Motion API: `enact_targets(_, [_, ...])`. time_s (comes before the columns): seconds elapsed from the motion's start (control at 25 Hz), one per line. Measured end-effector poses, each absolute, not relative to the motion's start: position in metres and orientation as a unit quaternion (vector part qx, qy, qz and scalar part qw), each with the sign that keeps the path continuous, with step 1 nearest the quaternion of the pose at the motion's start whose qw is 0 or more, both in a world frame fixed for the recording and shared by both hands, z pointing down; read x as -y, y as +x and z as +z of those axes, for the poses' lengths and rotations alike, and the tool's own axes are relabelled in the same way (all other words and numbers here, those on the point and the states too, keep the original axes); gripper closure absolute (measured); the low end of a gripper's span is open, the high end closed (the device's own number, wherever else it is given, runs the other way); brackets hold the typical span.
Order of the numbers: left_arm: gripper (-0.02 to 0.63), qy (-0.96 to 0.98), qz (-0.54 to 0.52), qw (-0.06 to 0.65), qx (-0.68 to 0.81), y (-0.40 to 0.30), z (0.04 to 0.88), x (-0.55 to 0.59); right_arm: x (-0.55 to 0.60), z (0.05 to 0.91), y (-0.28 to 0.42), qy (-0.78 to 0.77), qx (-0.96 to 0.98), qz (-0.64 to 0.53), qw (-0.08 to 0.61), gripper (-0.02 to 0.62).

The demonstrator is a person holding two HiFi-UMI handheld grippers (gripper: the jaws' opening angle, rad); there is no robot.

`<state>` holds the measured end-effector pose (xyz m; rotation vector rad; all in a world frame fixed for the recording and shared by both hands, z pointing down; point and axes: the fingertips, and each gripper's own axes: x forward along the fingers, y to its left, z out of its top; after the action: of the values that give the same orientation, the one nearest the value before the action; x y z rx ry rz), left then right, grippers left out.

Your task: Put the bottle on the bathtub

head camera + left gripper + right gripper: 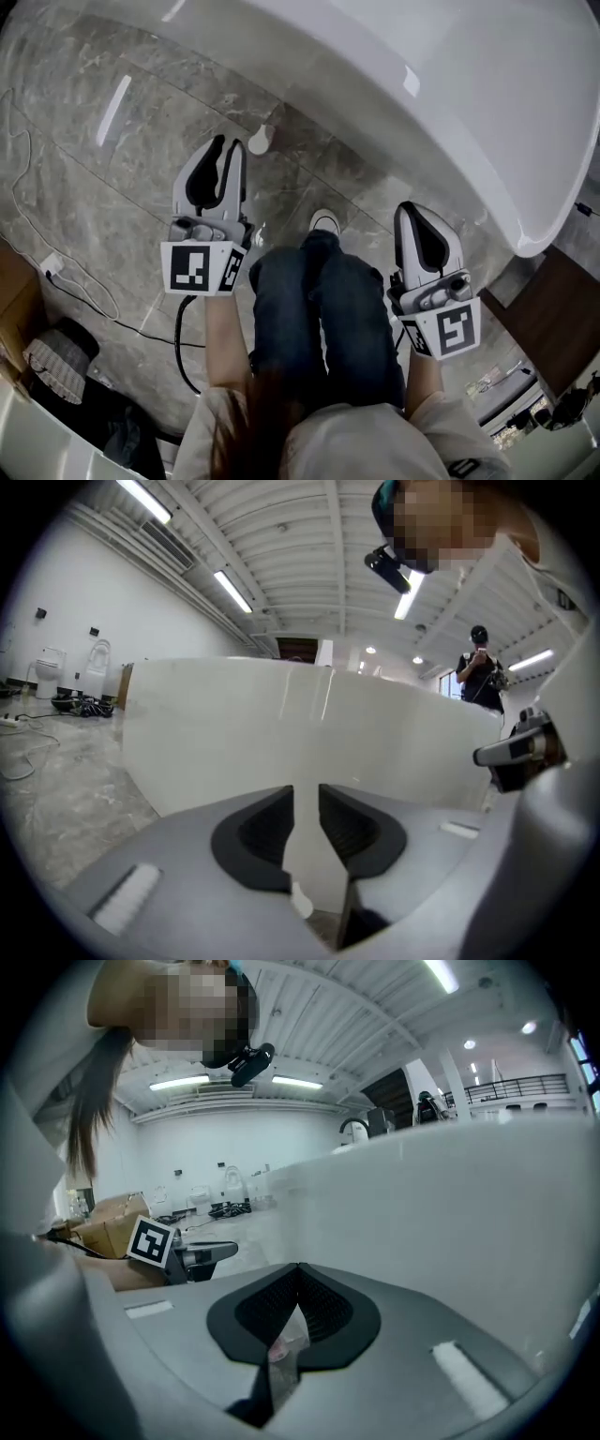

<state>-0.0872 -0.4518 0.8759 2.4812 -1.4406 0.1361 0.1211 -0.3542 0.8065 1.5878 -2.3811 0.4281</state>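
Note:
The white bathtub (450, 84) fills the top right of the head view, and its outer wall (281, 733) stands close in front of both grippers. A small white bottle (260, 139) rests on the marble floor at the foot of the tub. My left gripper (229, 145) hovers just left of it. Its jaws (306, 794) are a narrow gap apart with nothing between them. My right gripper (406, 208) hangs farther right beside the tub wall (469, 1204). Its fingertips (298, 1271) meet and hold nothing.
My jeans-clad legs and a white shoe (323, 223) lie between the grippers. Cables and a power strip (52, 265) trail over the floor at left, near a bundle of cloth (61, 361). A wooden cabinet (553, 319) stands at right. A person (480, 663) stands beyond the tub.

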Motion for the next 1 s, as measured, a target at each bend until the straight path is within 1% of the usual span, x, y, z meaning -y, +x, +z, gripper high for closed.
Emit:
enact_targets(0.08, [0.490, 0.852, 0.056, 0.141, 0.502, -0.087, 0.845, 0.446, 0.347, 0.778, 0.120, 0.542, 0.814, 0.164, 0.126, 0.597])
enact_targets(0.16, [0.519, 0.849, 0.064, 0.141, 0.506, -0.086, 0.807, 0.441, 0.342, 0.747, 0.121, 0.544, 0.809, 0.181, 0.128, 0.597])
enact_targets(0.48, [0.548, 0.835, 0.067, 0.143, 0.527, -0.079, 0.639, 0.429, 0.314, 0.609, 0.121, 0.539, 0.795, 0.244, 0.135, 0.597])
enact_targets(0.76, [0.557, 0.838, 0.065, 0.120, 0.528, -0.079, 0.502, 0.437, 0.329, 0.482, 0.123, 0.529, 0.807, 0.226, 0.133, 0.597])
enact_targets(1.0, [0.557, 0.837, 0.042, 0.101, 0.536, -0.083, 0.419, 0.432, 0.342, 0.425, 0.131, 0.526, 0.816, 0.206, 0.122, 0.597])
